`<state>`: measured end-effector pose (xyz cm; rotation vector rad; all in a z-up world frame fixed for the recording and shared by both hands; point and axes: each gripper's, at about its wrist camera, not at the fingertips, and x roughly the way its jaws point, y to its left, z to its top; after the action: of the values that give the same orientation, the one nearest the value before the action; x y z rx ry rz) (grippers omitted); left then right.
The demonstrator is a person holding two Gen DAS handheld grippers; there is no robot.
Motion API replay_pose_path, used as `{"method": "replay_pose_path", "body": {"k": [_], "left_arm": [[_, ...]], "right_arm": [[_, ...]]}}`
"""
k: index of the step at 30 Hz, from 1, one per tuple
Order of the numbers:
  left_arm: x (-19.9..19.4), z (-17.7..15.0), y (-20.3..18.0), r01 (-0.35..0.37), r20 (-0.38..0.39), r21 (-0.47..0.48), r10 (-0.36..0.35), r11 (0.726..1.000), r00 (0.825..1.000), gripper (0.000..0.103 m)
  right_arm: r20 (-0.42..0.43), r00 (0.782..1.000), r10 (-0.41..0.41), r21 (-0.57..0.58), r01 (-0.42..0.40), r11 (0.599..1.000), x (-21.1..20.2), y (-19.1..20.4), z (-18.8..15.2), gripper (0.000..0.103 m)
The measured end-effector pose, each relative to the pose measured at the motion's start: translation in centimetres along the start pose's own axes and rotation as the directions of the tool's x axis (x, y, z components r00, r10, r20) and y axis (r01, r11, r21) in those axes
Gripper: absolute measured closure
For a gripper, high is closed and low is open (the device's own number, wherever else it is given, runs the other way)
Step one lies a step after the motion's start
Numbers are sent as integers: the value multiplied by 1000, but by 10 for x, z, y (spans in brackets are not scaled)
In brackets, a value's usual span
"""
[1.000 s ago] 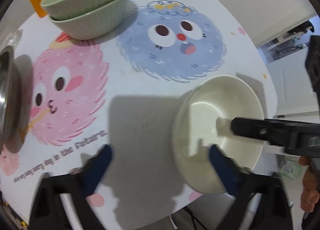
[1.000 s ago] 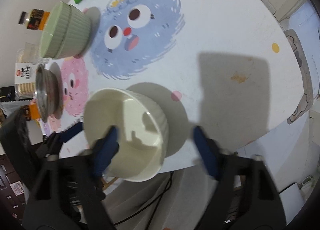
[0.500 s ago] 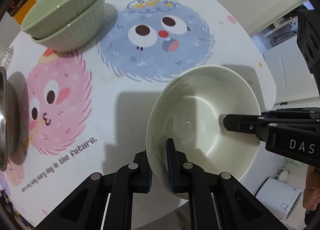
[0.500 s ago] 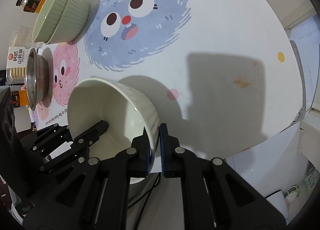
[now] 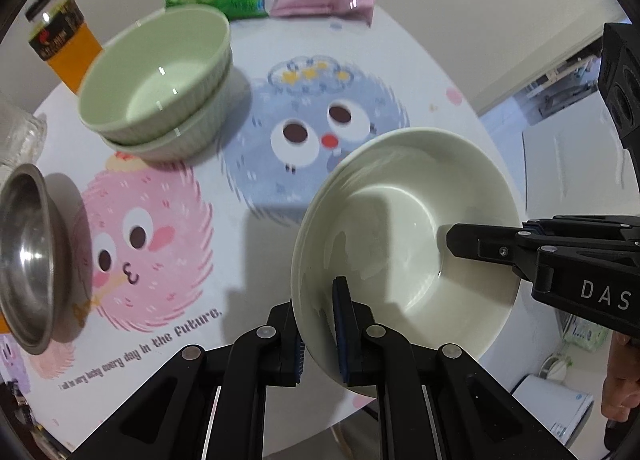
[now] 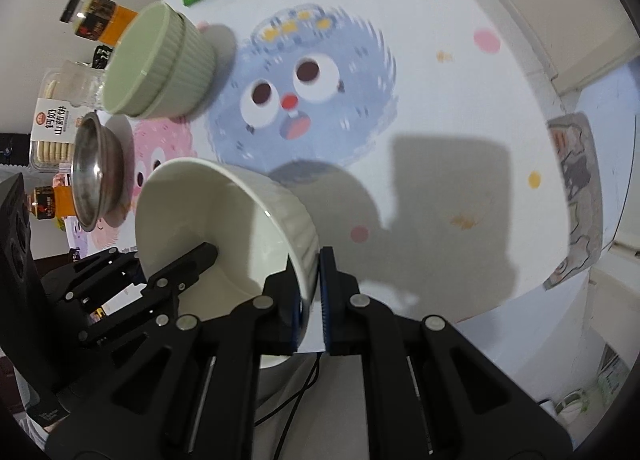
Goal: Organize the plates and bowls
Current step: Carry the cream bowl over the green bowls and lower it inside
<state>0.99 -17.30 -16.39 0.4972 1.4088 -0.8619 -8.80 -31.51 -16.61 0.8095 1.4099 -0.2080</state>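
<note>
White bowl in left wrist view: left gripper is pinching its near rim, right gripper is gripping the far side, above the table. Right wrist view: right gripper is clamping the ribbed wall of the bowl. Looks ceramic — stiff, glossy, breakable; rim grips seem right.

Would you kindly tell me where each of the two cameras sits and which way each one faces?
Left wrist: on the left tongs, looking steeply down at the table; they clamp the white bowl; right tongs and a hand show.
Right wrist: on the right tongs, facing steeply down, clamping the bowl's opposite rim; left tongs show.
Shared: white bowl, green bowls, steel bowl.
</note>
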Motion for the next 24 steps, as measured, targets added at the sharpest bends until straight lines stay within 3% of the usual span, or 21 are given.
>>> {"method": "replay_pose_path", "body": {"k": [6, 12, 19, 24], "left_arm": [[-21, 15, -13, -32, 22, 15, 31, 999, 999, 90], [-45, 49, 1, -53, 77, -24, 55, 998, 996, 89], [-79, 82, 37, -87, 134, -92, 99, 992, 986, 89], [-82, 97, 72, -99, 133, -170, 122, 981, 984, 89]], "right_arm": [[22, 1000, -9, -78, 10, 997, -28, 16, 30, 93], [49, 999, -6, -158, 13, 987, -45, 42, 67, 93], [87, 996, -16, -315, 43, 948, -63, 98, 115, 92], [66, 998, 4, -359, 20, 933, -55, 125, 144, 92]]}}
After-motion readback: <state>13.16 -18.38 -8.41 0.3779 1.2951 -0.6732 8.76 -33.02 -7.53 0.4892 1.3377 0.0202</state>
